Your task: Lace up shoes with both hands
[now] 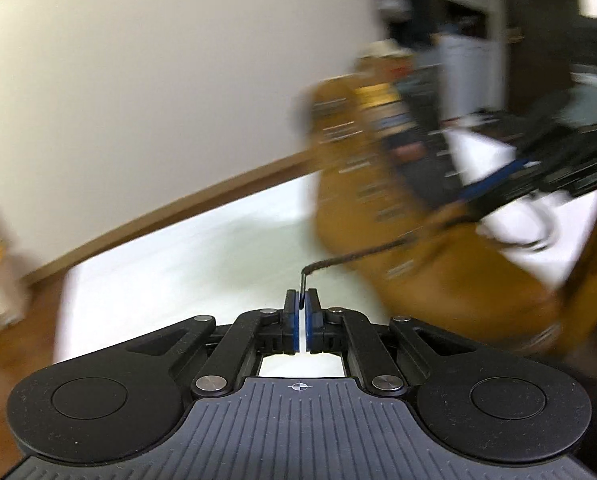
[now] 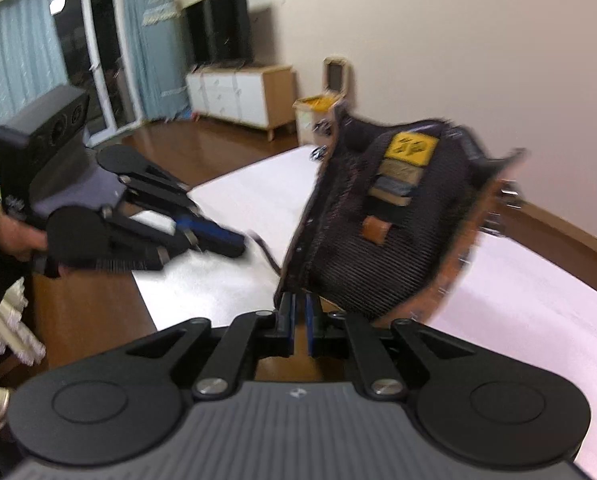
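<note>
In your left wrist view, your left gripper [image 1: 300, 306] is clamped on the dark lace [image 1: 350, 258] that runs to the tan boot [image 1: 418, 240] on the white counter [image 1: 178, 264]. In your right wrist view, your right gripper [image 2: 299, 310] pinches the boot's edge [image 2: 294, 284]

White table [image 1: 186, 264], tan boot [image 1: 418, 264] resting on it

My left gripper [image 1: 300, 300] is pinched shut on the lace [image 1: 350, 258]; my right gripper [image 2: 299, 308], nearly closed, angles downward, nearer than the left.
</note>
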### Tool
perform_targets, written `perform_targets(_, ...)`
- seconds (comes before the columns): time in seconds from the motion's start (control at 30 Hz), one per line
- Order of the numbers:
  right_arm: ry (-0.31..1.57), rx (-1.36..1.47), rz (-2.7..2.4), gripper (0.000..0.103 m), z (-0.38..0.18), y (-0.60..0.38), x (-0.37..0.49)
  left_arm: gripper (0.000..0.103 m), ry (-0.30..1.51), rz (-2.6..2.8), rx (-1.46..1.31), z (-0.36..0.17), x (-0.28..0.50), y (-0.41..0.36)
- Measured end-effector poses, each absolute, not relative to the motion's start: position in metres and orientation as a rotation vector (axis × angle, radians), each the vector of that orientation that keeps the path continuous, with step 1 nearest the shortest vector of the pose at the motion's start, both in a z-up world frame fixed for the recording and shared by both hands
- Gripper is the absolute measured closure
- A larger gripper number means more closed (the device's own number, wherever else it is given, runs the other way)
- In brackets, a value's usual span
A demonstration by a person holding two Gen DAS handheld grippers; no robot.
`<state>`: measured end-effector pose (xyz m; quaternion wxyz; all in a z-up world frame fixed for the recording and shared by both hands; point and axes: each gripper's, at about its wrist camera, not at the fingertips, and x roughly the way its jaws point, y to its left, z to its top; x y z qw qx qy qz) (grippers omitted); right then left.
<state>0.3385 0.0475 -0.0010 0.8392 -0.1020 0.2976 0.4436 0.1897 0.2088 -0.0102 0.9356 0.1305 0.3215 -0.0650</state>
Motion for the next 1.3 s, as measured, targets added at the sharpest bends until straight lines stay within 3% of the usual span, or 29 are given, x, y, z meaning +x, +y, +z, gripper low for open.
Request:
perform_targets(0.23,0.639,-0.114,0.583,0.097,-0.018,-0.035,0.322,0.1,0.818,0.208,0.482,-0.027,0.158,0.281)
perform_targets(0.27,0.658,-0.091,0.539,0.092,-0.022,-0.046,0.322,0.1,0.825,0.216,0.489,-0.029,0.156,0.283)
perform_targets(0.47,0.771,0.112,0.446,0.092,-0.049,-0.09,0.336,0.1,0.83,0.155,0.535,-0.038,0.168,0.267)
perform_targets(0.7,0.835,0.35,0.519,0.086,-0.069,-0.071,0.374,0.1,0.798,-0.003,0.54,-0.043,0.197,0.227)
perform_targets(0.97,0.945,0.42,0.497,0.085,-0.085,-0.046,0.406,0.08,0.783,-0.075,0.433,-0.038,0.184,0.219)
perform_targets(1.23,0.981,0.491,0.469,0.087,-0.096,-0.046,0.414,0.079,0.758,-0.082,0.405,-0.023,0.182,0.221)
perform_targets(1.3,0.979,0.481,0.468,0.097,-0.097,-0.044,0.414,0.079,0.741,-0.09,0.397,-0.019,0.18,0.219)
